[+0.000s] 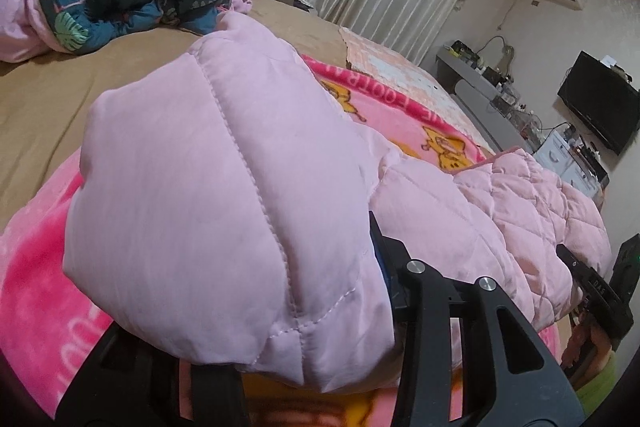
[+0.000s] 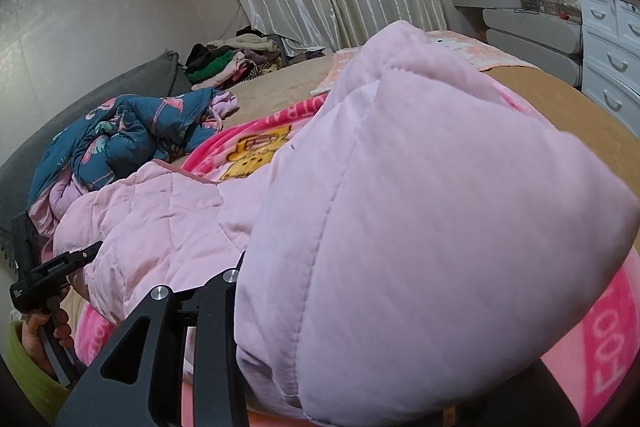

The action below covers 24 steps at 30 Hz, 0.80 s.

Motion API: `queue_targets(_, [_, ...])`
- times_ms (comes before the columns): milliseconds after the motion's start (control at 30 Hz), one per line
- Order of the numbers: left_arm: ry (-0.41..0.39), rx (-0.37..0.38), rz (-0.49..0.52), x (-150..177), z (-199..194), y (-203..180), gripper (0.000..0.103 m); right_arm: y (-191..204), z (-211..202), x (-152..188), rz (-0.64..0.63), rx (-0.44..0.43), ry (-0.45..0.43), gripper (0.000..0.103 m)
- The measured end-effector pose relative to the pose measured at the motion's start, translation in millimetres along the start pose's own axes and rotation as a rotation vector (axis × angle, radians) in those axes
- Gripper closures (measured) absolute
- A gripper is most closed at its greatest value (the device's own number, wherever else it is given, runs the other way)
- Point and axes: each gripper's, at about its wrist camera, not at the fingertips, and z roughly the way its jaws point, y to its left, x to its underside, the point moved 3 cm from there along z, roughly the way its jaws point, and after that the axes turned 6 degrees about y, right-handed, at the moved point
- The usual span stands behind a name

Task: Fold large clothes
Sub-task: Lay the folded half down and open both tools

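Left wrist view shows the left gripper (image 1: 320, 315) clamped on a bunched pink quilted jacket (image 1: 224, 195), lifted over the pink cartoon blanket (image 1: 36, 291) on the bed (image 1: 44, 99). Opposite, the right gripper (image 2: 304, 307) pinches the same jacket's other end.

Black tongs (image 2: 224, 307) with silver screws; lime-green sleeve (image 2: 28, 379).

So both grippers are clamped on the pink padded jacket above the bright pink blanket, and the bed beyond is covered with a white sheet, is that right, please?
Not quite: the bed sheet is tan, not white, as the left wrist view shows. The rest holds: the left gripper and right gripper are each clamped on the pink padded jacket above the bright pink blanket.
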Motion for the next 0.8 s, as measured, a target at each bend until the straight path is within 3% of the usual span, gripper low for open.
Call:
queue_targets(500, [0.055,-0.082,0.035,32,-2,4,0.066,-29,-5,50,0.088,0.026,0.084,0.066])
queue_targets(667, [0.083,-0.117,0.021,41,-2,9,0.052,-48,1,66,0.195,0.017,0.135,0.05])
queue_targets(800, [0.101,-0.132,-0.014,50,-5,16,0.037,-61,2,79,0.272,0.012,0.18,0.023])
